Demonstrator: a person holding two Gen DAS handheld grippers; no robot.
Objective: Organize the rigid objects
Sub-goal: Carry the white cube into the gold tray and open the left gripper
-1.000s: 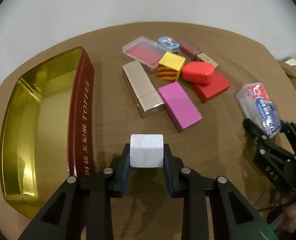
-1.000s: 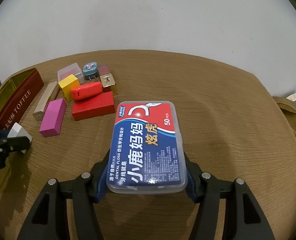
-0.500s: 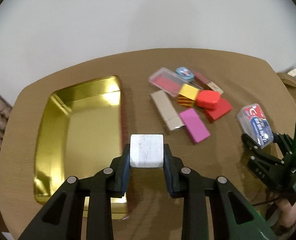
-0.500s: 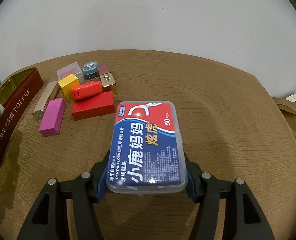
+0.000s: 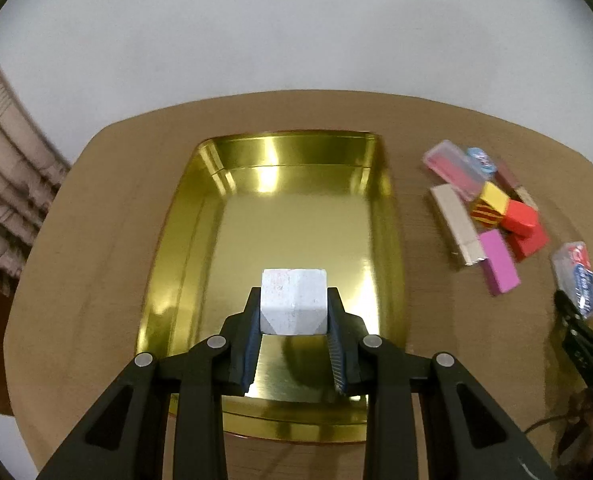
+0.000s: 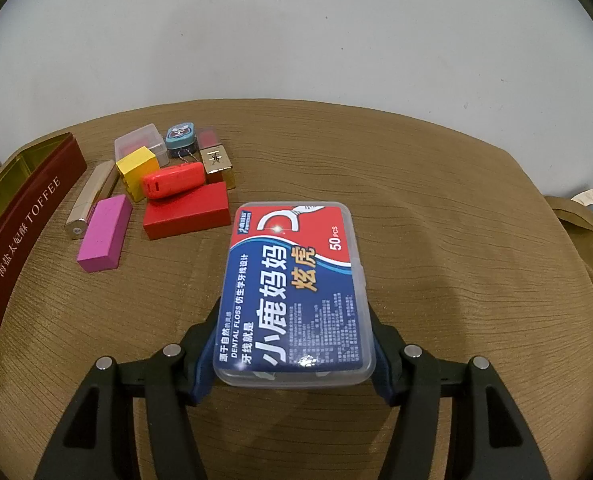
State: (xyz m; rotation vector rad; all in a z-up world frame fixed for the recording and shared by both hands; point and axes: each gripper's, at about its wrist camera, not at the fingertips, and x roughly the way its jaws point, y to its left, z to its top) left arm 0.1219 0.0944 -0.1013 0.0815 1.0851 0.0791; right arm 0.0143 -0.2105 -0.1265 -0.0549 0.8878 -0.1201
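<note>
The white block (image 5: 292, 300), beside the gold tin (image 5: 184, 216) a second earlier, now hung over the tin's gold floor, pinched in the narrowly closed left gripper (image 5: 294, 334). The right gripper (image 6: 294, 354) had not moved, spread wide and clamping the dental floss box (image 6: 292, 292) above the desk (image 6: 436, 240). The tin's near rim was hidden behind the left gripper's fingers.

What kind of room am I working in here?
Probably a home, not a workshop: a round table under a brown cloth, a gold toffee tin, and a curtain against a plain white wall. Small household boxes are piled nearby.
</note>
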